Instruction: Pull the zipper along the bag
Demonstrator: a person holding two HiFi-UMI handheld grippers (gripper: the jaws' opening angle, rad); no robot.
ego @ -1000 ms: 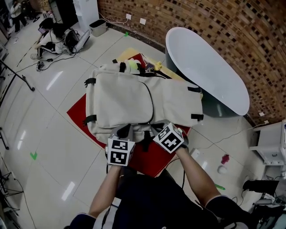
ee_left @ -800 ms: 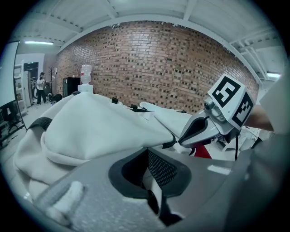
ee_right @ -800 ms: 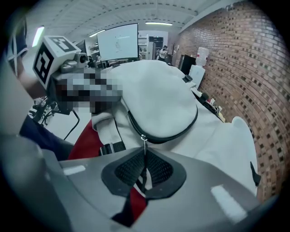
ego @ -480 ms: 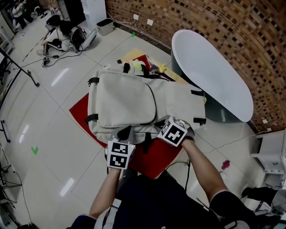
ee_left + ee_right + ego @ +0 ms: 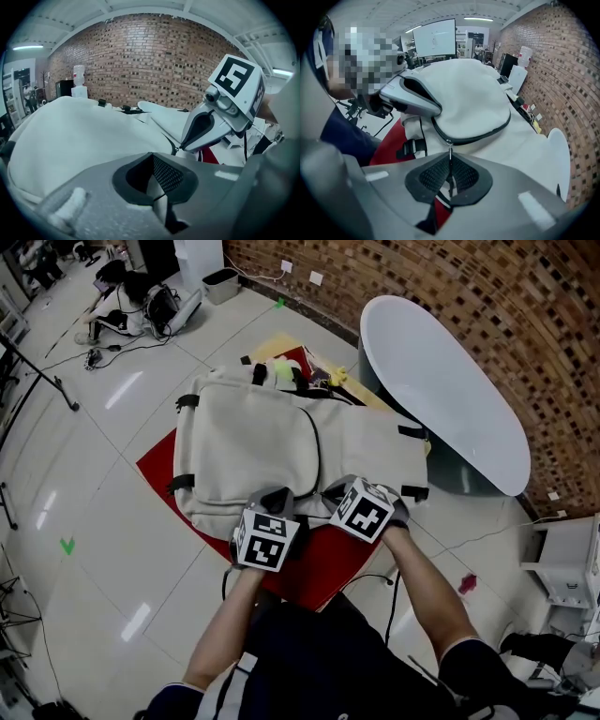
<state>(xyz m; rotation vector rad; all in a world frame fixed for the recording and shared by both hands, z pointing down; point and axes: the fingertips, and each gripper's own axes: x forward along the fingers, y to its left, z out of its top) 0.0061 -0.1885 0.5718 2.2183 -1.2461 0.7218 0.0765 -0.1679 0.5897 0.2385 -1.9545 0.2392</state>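
A beige backpack [image 5: 253, 442] lies flat on a red mat [image 5: 323, 568]. A dark zipper [image 5: 318, 442] curves round its front panel. At the bag's near edge my right gripper [image 5: 334, 491] is closing tighter on the metal zipper pull [image 5: 450, 149], which hangs from the slider into its pads. The zipper [image 5: 487, 135] runs away to the right from there. My left gripper [image 5: 276, 499] is shut on a fold of the bag's fabric [image 5: 156, 185] just left of the right gripper [image 5: 213, 124]. In the right gripper view the left gripper [image 5: 412, 97] rests on the bag's edge.
A white oval tabletop [image 5: 441, 381] stands right of the bag against a brick wall [image 5: 525, 306]. Small objects [image 5: 281, 373] lie at the bag's far end. A person [image 5: 117, 296] sits on the floor at the far left near a white bin [image 5: 219, 282]. Cables trail over the tiles.
My left gripper has moved up and to the right, onto the bag's near edge and closer to the right gripper. The right gripper has stayed at the zipper.
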